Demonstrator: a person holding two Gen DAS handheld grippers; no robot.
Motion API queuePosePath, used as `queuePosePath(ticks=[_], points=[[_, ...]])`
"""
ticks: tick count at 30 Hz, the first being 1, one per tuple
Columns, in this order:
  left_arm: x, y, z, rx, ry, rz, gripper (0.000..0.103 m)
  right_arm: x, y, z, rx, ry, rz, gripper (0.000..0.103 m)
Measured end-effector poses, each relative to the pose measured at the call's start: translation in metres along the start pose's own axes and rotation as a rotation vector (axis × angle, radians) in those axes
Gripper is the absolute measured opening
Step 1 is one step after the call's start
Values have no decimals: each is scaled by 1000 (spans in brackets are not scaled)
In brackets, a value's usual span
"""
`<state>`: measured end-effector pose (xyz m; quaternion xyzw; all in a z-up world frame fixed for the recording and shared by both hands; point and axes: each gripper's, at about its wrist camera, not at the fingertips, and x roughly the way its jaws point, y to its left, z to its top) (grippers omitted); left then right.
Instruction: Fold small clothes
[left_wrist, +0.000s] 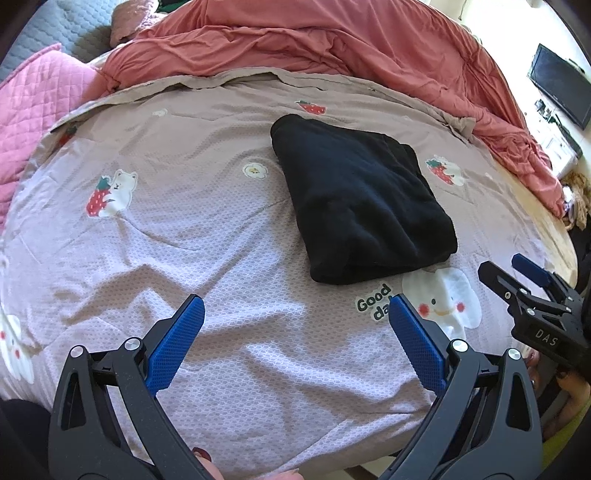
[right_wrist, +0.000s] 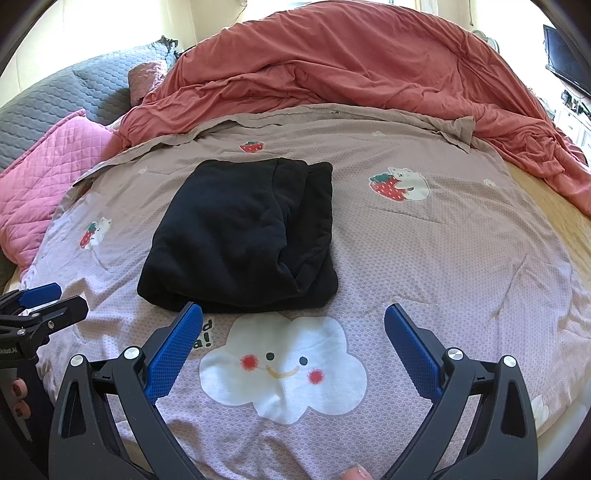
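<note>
Cloud print (right_wrist: 282, 373) whole from right wrist; left wrist clipping it behind claw (left_wrist: 295, 314).

printed sheet (right_wrist: 443, 258), red duvet (right_wrist: 369, 66), pillows (right_wrist: 48, 173)

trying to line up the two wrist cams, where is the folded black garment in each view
Left wrist: folded black garment sits right of centre, above the "Good day" print.
Right wrist: it lies left of centre, past the left finger's tip.
Shared landmark: the smiling white cloud print, just nearer the cameras than the garment.
</note>
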<state>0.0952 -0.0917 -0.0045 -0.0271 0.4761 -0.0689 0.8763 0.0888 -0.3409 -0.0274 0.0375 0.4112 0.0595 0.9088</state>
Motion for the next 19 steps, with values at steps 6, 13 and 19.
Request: queuePosePath(ticks=[6,13,19], points=[[-1,0,-1,-7,-1,-15,93,0,-2,-1,1,3,-4,98],[-4,1,1,-10,-13,10,93,-6,-4,1,4,-19,6,98],[-6,10,3,-37,-7,5,93,-32,-27,7,81,-65,13,98]])
